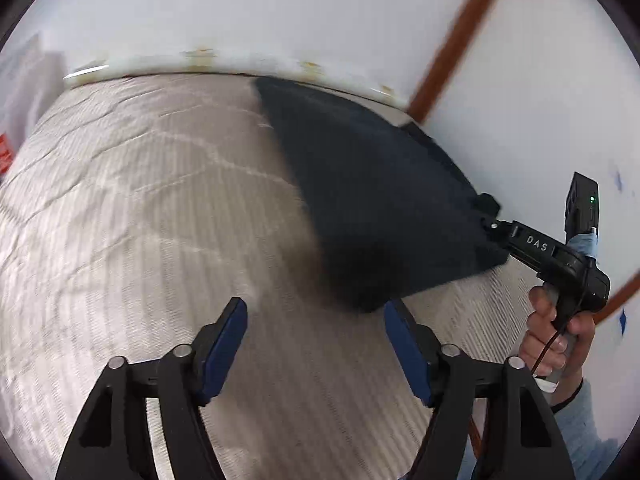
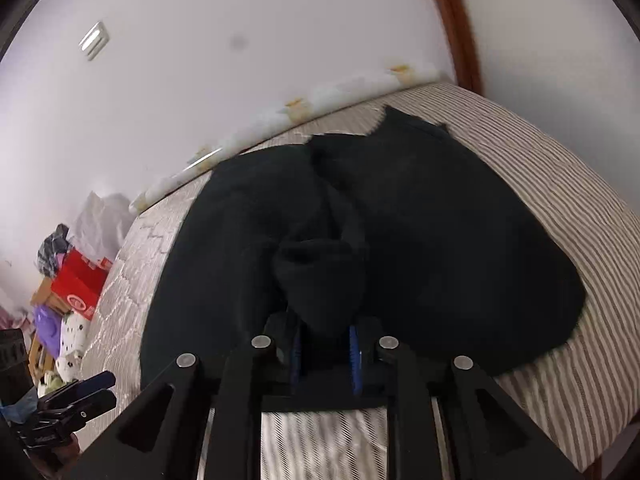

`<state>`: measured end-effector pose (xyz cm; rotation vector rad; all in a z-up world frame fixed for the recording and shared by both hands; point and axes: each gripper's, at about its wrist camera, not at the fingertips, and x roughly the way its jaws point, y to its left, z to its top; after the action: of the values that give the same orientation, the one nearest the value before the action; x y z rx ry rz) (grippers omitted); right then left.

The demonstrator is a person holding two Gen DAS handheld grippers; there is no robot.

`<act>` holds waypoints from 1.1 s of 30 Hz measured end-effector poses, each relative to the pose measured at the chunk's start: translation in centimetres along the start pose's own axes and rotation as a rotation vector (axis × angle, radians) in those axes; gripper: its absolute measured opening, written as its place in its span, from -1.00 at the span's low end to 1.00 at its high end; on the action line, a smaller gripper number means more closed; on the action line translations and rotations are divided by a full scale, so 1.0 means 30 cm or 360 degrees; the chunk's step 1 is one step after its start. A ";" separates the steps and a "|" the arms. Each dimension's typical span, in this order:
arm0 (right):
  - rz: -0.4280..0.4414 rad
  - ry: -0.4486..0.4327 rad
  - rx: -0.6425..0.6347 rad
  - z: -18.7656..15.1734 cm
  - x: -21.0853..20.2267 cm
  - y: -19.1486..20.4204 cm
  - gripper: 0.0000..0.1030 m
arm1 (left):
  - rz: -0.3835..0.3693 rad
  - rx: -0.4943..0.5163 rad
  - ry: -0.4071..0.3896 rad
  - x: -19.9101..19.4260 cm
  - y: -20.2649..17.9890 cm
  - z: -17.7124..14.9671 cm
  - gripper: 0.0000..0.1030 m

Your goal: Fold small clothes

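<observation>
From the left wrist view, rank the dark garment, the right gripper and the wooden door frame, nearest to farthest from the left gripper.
1. Dark garment, its corner just ahead of the left gripper.
2. Right gripper, farther right, clamping the garment's edge.
3. Wooden door frame, by the far wall.

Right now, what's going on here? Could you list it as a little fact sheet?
Surface: bed with striped cover
Garment: black garment, spread on the bed, one edge bunched up
Right gripper: shut on the bunched edge of the garment
Left gripper: open, holding nothing, just beside the garment's near corner
Background: white wall, pile of boxes and bags beside the bed
Fold: not yet made
</observation>
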<state>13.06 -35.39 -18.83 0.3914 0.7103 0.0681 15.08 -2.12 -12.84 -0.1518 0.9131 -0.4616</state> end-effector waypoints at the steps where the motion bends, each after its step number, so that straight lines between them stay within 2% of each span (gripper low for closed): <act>1: -0.0007 -0.0022 -0.0010 -0.009 -0.014 -0.006 -0.34 | -0.0008 0.0029 -0.0005 0.018 -0.021 0.010 0.41; 5: 0.0079 -0.0060 -0.0003 -0.012 -0.029 -0.007 0.06 | -0.0016 0.0068 0.0018 0.089 -0.083 0.013 0.43; 6: 0.0099 -0.0058 0.0003 -0.006 -0.025 -0.011 0.10 | -0.0013 0.0064 0.0025 0.105 -0.091 0.015 0.43; 11: 0.0224 -0.0011 0.0142 0.030 0.070 -0.013 0.12 | 0.0005 0.0050 0.0057 0.156 -0.107 0.032 0.43; 14: 0.0229 -0.0008 0.0213 0.063 0.133 -0.001 0.11 | 0.0047 0.0069 0.0040 0.183 -0.121 0.041 0.43; 15: 0.0232 -0.0017 0.0225 0.070 0.144 0.003 0.07 | 0.0055 0.0070 0.0035 0.189 -0.127 0.042 0.43; 16: 0.0233 -0.0020 0.0222 0.081 0.160 0.012 -0.10 | 0.0058 0.0069 0.0034 0.196 -0.128 0.044 0.43; 17: 0.0218 -0.0004 0.0199 0.093 0.179 0.023 -0.37 | 0.0050 0.0061 0.0038 0.207 -0.133 0.046 0.43; 20: 0.0183 0.0017 0.0099 0.120 0.199 0.043 -0.67 | 0.0041 0.0053 0.0061 0.237 -0.149 0.051 0.48; 23: 0.0266 -0.0196 0.0034 0.161 0.097 -0.007 -0.75 | 0.0099 0.0109 0.0055 0.265 -0.178 0.059 0.47; 24: 0.0257 -0.0251 0.0050 0.170 0.072 -0.030 -0.75 | 0.0098 0.0119 0.0057 0.274 -0.188 0.063 0.47; 26: 0.0155 -0.0454 0.0104 0.183 -0.032 -0.110 -0.75 | 0.0055 0.0134 0.0067 0.278 -0.196 0.070 0.47; 28: 0.0073 -0.0561 0.0129 0.180 -0.093 -0.174 -0.75 | 0.0045 0.0135 0.0075 0.282 -0.203 0.079 0.47; 30: -0.0039 -0.0557 0.0189 0.166 -0.112 -0.261 -0.75 | 0.0030 0.0152 0.0075 0.287 -0.215 0.086 0.47; 33: -0.0062 -0.0351 0.0287 0.127 -0.033 -0.368 -0.74 | 0.0028 0.0190 0.0044 0.295 -0.248 0.096 0.47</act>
<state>13.98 -47.03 -19.69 0.5483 0.5073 -0.0754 19.58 -12.89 -15.16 -0.0286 0.9104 -0.5016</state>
